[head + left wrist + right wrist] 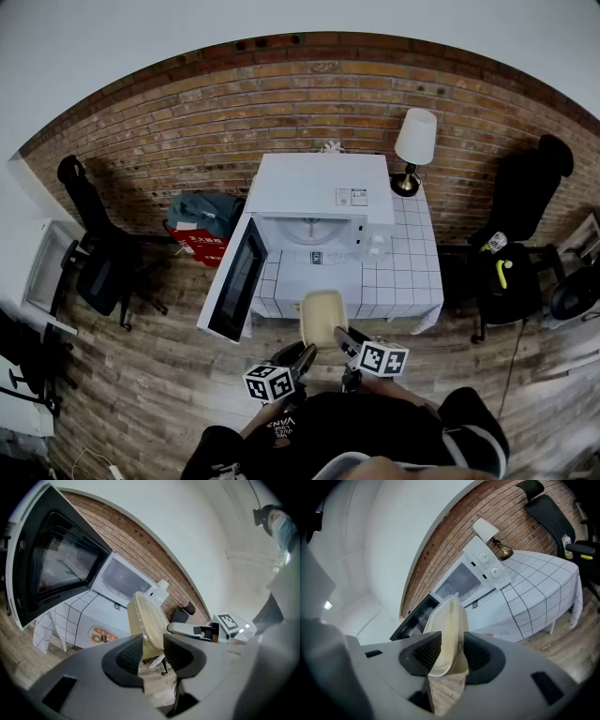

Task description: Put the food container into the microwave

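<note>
A beige lidded food container (323, 317) is held in the air in front of the table, between both grippers. My left gripper (302, 356) grips its near left edge and my right gripper (347, 341) its near right edge. In the left gripper view the container (145, 618) stands between the pads of the left gripper (153, 651), with the right gripper (206, 631) beyond it. In the right gripper view the container (447, 627) is pinched in the right gripper (450, 652). The white microwave (319, 202) stands ahead, its door (236, 278) swung open to the left and its cavity (314, 230) showing.
The microwave sits on a table with a white checked cloth (408, 272), and a lamp (413, 145) stands at its right. Office chairs (98, 253) (525, 216) flank the table on the wooden floor. A bag and a red box (199, 234) lie by the brick wall.
</note>
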Motion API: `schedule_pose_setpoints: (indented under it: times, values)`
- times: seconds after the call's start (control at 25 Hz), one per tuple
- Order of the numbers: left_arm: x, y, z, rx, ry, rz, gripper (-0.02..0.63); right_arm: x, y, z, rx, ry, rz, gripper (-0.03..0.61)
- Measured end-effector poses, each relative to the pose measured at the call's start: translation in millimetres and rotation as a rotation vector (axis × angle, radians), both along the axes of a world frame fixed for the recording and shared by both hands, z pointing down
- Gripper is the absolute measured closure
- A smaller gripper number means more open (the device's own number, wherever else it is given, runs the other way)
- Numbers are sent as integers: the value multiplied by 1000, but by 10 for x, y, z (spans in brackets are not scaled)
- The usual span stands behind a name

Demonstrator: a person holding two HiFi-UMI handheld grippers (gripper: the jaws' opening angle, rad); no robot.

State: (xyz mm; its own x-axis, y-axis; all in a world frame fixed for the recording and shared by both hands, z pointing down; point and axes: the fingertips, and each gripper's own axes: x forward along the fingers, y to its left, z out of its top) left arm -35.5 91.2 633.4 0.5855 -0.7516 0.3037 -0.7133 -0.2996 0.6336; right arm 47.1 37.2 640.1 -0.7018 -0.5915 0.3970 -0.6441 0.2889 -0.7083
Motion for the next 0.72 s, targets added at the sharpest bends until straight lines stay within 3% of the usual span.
schedule_pose_setpoints:
  times: [0.72]
  values:
    - [203, -305, 51, -1, 39, -101, 470, 158, -370, 53, 29, -14, -31, 434]
